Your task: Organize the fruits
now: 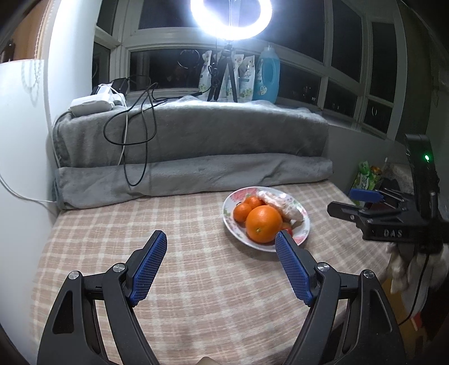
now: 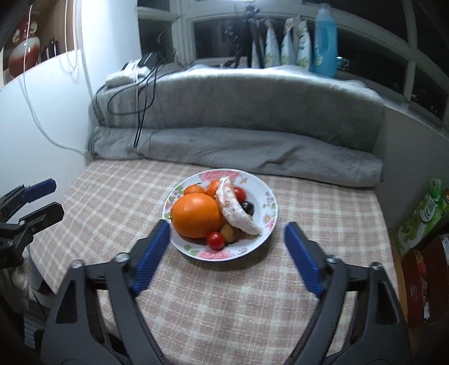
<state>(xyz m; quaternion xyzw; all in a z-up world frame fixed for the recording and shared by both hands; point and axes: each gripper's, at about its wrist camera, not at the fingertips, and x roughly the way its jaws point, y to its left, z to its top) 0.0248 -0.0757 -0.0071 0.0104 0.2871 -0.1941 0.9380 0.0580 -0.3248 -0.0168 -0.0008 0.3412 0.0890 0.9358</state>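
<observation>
A checked pink-and-cream cloth (image 2: 224, 294) covers the table and fills most of both views. Along its far edge lie 2 folded grey blankets (image 2: 238, 120), stacked, with black cables (image 1: 134, 123) trailing over them. On the sill behind stand a tripod (image 1: 224, 75), several pouches (image 2: 291, 45) and a blue bottle (image 1: 266, 74), under a glaring ring light (image 1: 231, 12).

The floral plate (image 2: 263, 196) sits on the cloth toward the far middle, right of centre in the left wrist view. It holds all the fruit: 1 large orange (image 2: 196, 214) on its near left, 2 small mandarins (image 2: 195, 189) behind it, a pale peeled segment (image 2: 233, 207) lying across the middle, 2 cherry tomatoes (image 2: 215, 240), a dark grape (image 2: 247, 207) and a small yellowish piece (image 2: 228, 233) at the near rim.

The right gripper (image 2: 227, 233) hovers just near of the plate, jaws spread wide and released, nothing between the blue pads (image 2: 301, 258); its view is slightly blurred. The left gripper (image 1: 220, 244) hangs over bare cloth left of the plate, also released and empty, its right pad in line with the plate's near rim.
</observation>
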